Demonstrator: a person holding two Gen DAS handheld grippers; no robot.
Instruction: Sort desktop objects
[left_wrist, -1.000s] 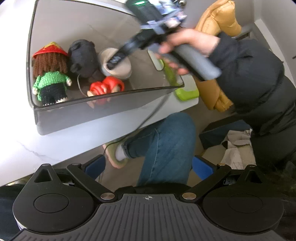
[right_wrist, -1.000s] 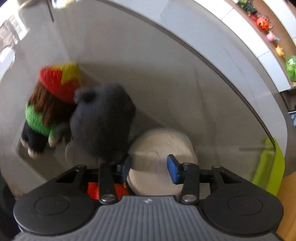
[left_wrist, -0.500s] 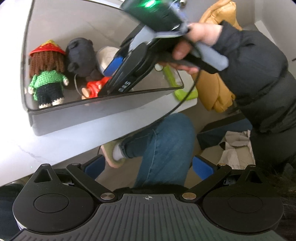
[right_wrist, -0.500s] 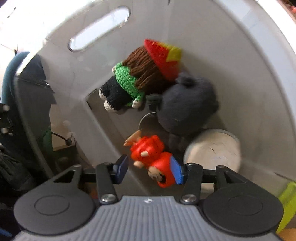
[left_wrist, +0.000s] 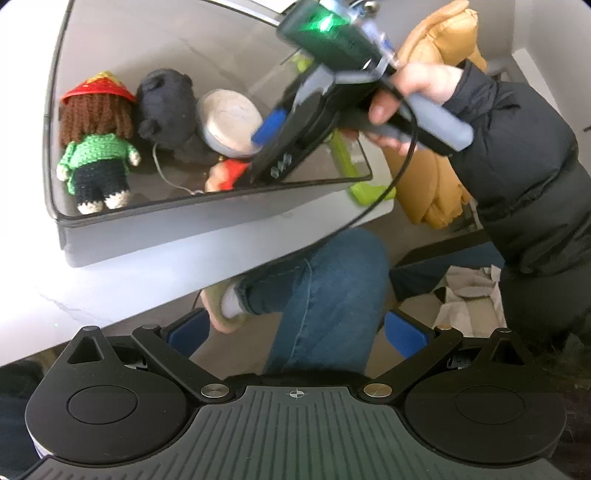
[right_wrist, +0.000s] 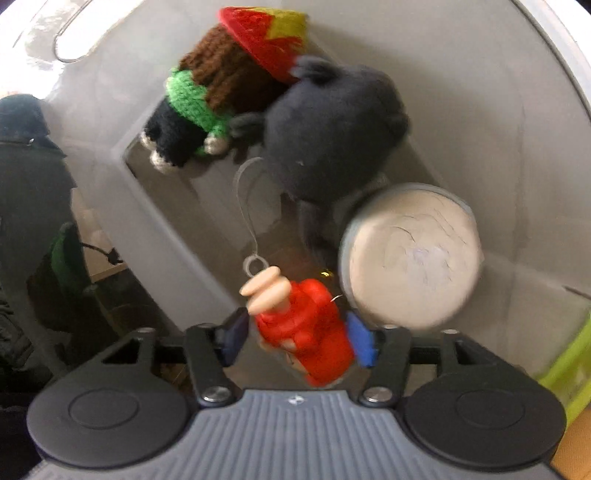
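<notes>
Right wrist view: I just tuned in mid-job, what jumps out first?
The small red figure sits between the blue pads of the right hand-held gripper, low inside the grey bin. Behind it lie a black plush and a crocheted doll in a green sweater and red hat, with a round white tin to the right. The left hand-held gripper hangs open off the table edge.

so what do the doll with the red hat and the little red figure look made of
The green-sweatered doll with the red hat looks crocheted from yarn: knit stitches show, matte. The small red figure between the right tongs looks like smooth moulded plastic or vinyl, slightly glossy; blur leaves that open.
</notes>
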